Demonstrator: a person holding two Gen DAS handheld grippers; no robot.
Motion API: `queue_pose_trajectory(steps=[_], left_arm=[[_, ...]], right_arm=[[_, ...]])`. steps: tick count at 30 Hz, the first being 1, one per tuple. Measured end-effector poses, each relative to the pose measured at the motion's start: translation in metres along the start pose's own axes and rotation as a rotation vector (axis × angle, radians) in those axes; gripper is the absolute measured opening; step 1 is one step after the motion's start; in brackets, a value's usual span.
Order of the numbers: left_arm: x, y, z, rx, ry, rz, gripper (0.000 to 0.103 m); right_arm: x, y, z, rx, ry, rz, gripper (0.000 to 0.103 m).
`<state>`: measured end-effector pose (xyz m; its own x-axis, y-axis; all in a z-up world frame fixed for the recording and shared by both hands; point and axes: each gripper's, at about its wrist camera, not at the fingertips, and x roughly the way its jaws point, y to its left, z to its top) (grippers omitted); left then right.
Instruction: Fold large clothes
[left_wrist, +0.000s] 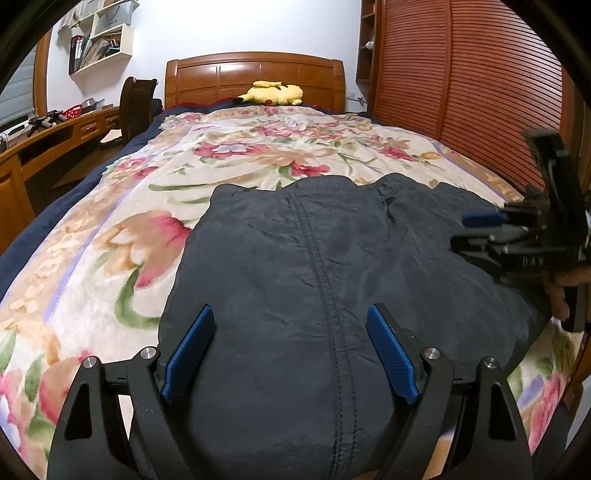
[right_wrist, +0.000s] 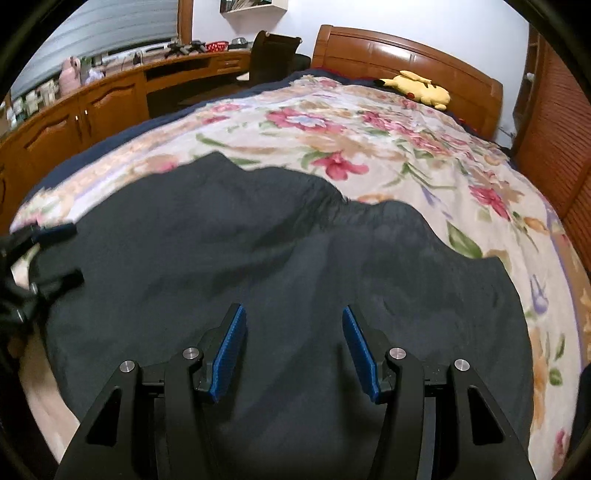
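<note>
A large dark garment (left_wrist: 280, 251) with a stitched seam down its middle lies spread flat on the floral blanket (left_wrist: 122, 221) of a bed. My left gripper (left_wrist: 291, 310) hovers over the garment's near part, open wide, with nothing between its blue pads. At the right edge of the left wrist view, my right gripper (left_wrist: 471, 232) sits over the garment's right side, held by a hand. In the right wrist view the right gripper (right_wrist: 293, 310) is open above the dark garment (right_wrist: 258, 240), with nothing between its pads. The left gripper (right_wrist: 66, 253) shows at that view's left edge, also open.
A yellow plush toy (left_wrist: 273, 93) lies by the wooden headboard (left_wrist: 255, 74). A wooden desk (right_wrist: 110, 96) and a dark chair (right_wrist: 273, 55) stand along the bed's left side. A slatted wooden door (left_wrist: 461, 81) is close on the right. Wall shelves (left_wrist: 99, 40) hang above the desk.
</note>
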<state>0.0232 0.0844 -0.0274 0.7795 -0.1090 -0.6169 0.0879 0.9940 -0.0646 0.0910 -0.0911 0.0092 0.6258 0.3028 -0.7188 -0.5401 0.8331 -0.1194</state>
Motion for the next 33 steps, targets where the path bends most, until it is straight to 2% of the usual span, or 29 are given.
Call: queue_pose_trajectory(steps=[5, 13, 17, 22, 26, 33], left_arm=[[0.000, 0.001, 0.000, -0.004, 0.000, 0.005, 0.086], [0.001, 0.003, -0.001, -0.008, 0.002, 0.008, 0.086], [-0.007, 0.004, -0.004, 0.001, -0.011, 0.012, 0.086], [-0.022, 0.008, -0.013, 0.022, -0.030, 0.028, 0.086], [-0.032, 0.017, -0.019, 0.011, -0.032, 0.013, 0.086], [-0.044, 0.025, -0.031, -0.014, -0.034, 0.020, 0.086]], right_arm=[[0.024, 0.000, -0.019, 0.040, 0.079, 0.045, 0.056], [0.031, -0.002, -0.022, 0.066, 0.058, 0.042, 0.056], [0.012, 0.002, -0.029, 0.096, 0.038, -0.002, 0.056], [-0.021, 0.004, -0.040, 0.125, -0.037, -0.042, 0.056], [-0.045, 0.008, -0.055, 0.136, -0.084, -0.064, 0.056], [-0.065, 0.018, -0.086, 0.110, -0.084, -0.114, 0.056]])
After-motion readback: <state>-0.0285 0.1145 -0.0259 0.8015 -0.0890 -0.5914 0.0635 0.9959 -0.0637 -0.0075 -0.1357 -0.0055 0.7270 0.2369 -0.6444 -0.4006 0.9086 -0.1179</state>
